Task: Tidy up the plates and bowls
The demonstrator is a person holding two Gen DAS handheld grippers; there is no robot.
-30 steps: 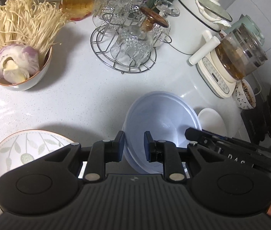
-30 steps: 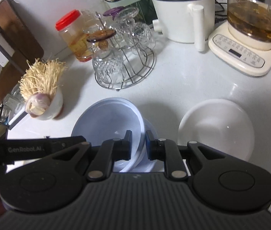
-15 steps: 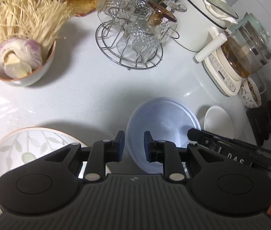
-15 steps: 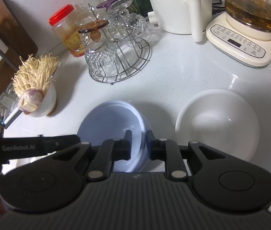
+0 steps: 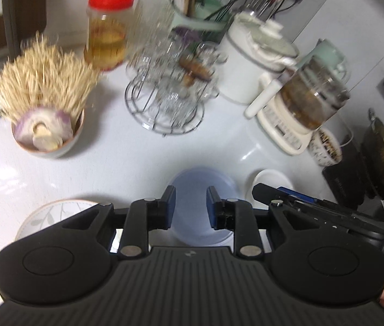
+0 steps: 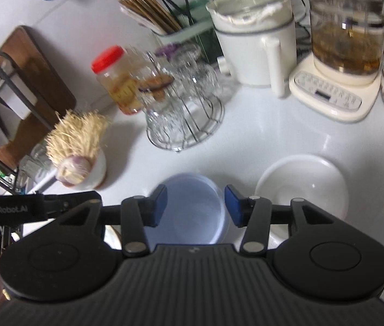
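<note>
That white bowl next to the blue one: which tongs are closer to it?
Right. The right tongs hang open over the blue bowl, with the white bowl just off their right finger. The left tongs sit beyond the blue bowl's far side.

Glossy counter (image 6: 259,135), translucent plastic bowl (image 6: 192,212), wire rack (image 6: 186,133).

Your two fisheye views are evenly lit, with glare spots on the glossy white table (image 5: 126,163). Motion blur smears the glass rack (image 5: 170,95) and jar (image 6: 116,78); nearer, the tongs (image 6: 196,207) stay sharp. Straight edges bend toward the dark, vignetted corners.
</note>
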